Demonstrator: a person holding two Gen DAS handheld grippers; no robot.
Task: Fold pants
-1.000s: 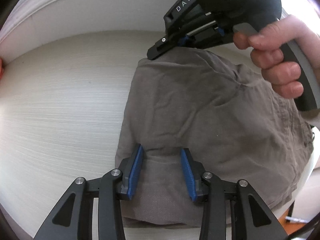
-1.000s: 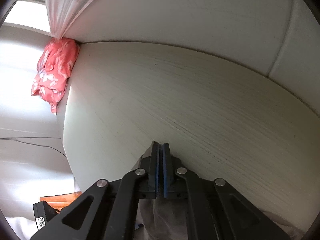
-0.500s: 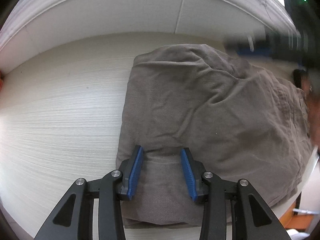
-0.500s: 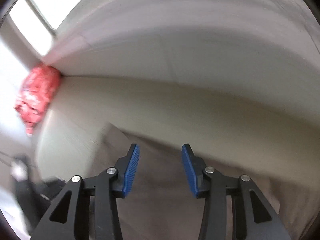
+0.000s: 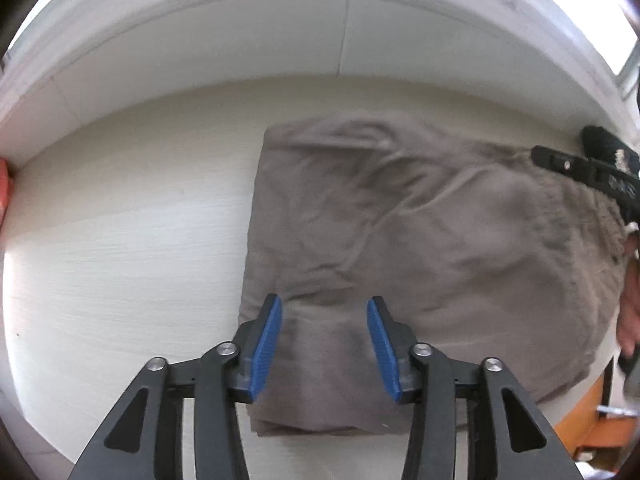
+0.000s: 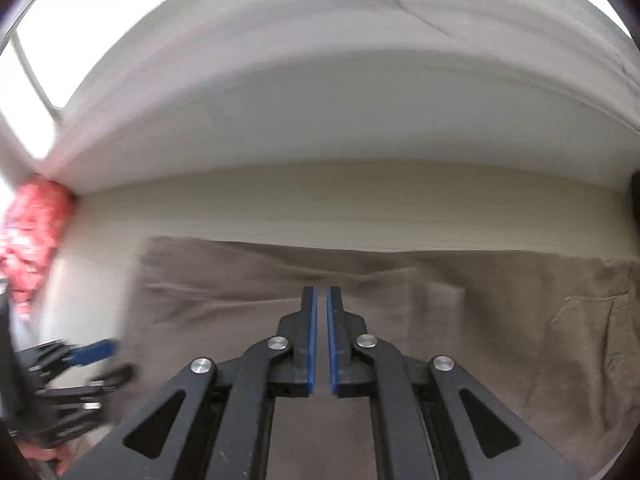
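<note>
Brown-grey pants (image 5: pixel 420 240) lie folded and wrinkled on a pale wood-grain table (image 5: pixel 120 240). My left gripper (image 5: pixel 324 312) is open, its blue pads above the near left part of the folded pants, holding nothing. In the right wrist view the pants (image 6: pixel 500 320) spread across the lower frame. My right gripper (image 6: pixel 320 300) hovers over them with its jaws nearly together, a thin gap between the pads and no cloth in it. The right gripper shows at the right edge of the left wrist view (image 5: pixel 560 164), over the pants' far right end.
A white wall panel (image 5: pixel 280 40) runs along the table's far edge. A red patterned cloth (image 6: pixel 32 232) lies at the table's far left corner. An orange object (image 5: pixel 588 420) sits below the table's right edge. The left gripper shows blurred in the right wrist view (image 6: pixel 80 356).
My right gripper let go of the pants' far corner, opened, swung back to the right end, and has closed almost fully. The left gripper stayed open in place.
</note>
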